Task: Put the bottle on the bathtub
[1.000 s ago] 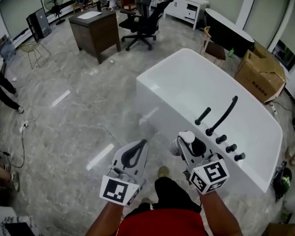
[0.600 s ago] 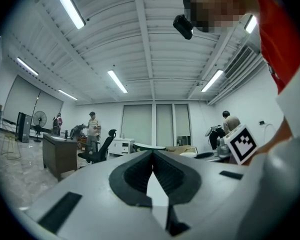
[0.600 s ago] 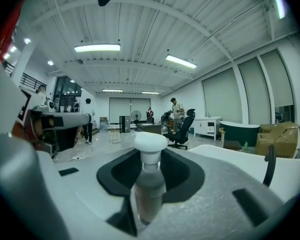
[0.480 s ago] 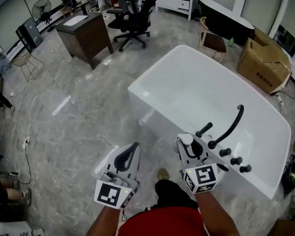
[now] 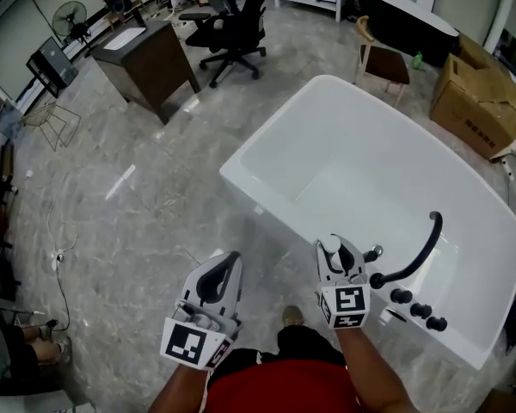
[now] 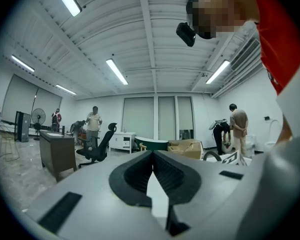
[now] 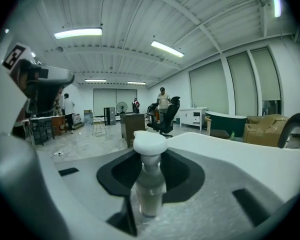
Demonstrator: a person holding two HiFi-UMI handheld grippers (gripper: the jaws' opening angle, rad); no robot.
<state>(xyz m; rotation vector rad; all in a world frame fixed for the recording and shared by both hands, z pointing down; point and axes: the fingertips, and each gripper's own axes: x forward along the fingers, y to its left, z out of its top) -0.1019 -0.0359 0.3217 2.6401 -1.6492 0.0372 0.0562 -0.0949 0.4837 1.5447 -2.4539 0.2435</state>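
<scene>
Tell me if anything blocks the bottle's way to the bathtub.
Nothing visible does. The right gripper holds the bottle at the bathtub's near rim; the faucet and knobs stand to its right.

Left gripper [image 6: 151, 160] jaws were together, nothing between; desk [image 6: 57, 151], office chair [image 6: 96, 146], standing people beyond.

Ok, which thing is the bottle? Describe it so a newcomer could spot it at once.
Start at the big white bathtub and go to its near rim beside the curved black faucet. There the right gripper clamps the bottle: small, clear-bodied, with a rounded white cap, the only item held, since the left gripper is shut on nothing.
</scene>
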